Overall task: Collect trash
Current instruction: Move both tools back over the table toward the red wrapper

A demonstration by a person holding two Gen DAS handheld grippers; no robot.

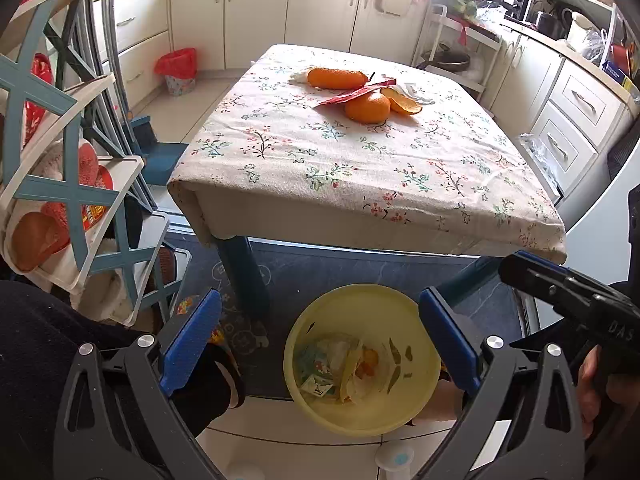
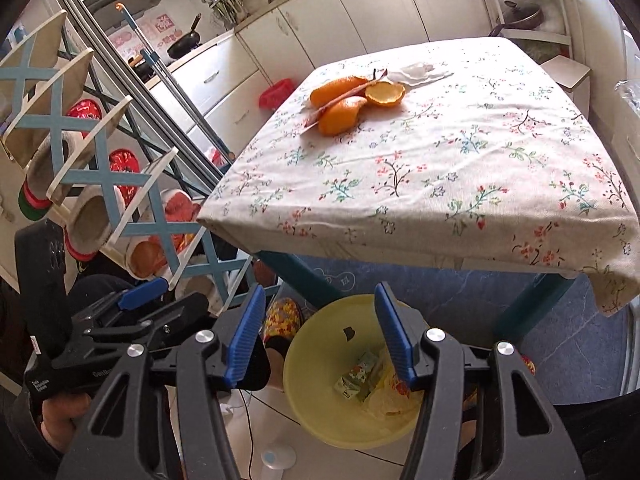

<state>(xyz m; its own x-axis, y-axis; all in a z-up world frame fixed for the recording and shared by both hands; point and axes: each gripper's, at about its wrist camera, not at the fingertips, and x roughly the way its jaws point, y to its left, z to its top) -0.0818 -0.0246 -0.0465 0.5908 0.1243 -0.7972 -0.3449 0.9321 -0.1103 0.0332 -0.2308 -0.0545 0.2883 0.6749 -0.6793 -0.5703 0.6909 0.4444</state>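
The left gripper (image 1: 320,340), black-framed with blue ribbed pads, pointed steeply downward with its jaws spread wide and nothing between them. The right gripper (image 2: 320,336), of the same build, also angled downward, its jaws parted and empty. A bare hand (image 2: 60,420) gripped the left gripper's black handle from beneath.

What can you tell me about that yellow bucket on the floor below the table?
The round yellow plastic bin stands upright and open-topped on the pale tiled floor, just in front of the table's near edge, beside a blue table leg. Its wall looks smooth, with small slot-shaped cut-outs. Inside lie crumpled pale wrappers, a small printed green and white packet and bits of orange peel, filling only the bottom. Nothing grips it: both views look down on it between open blue-padded fingers.
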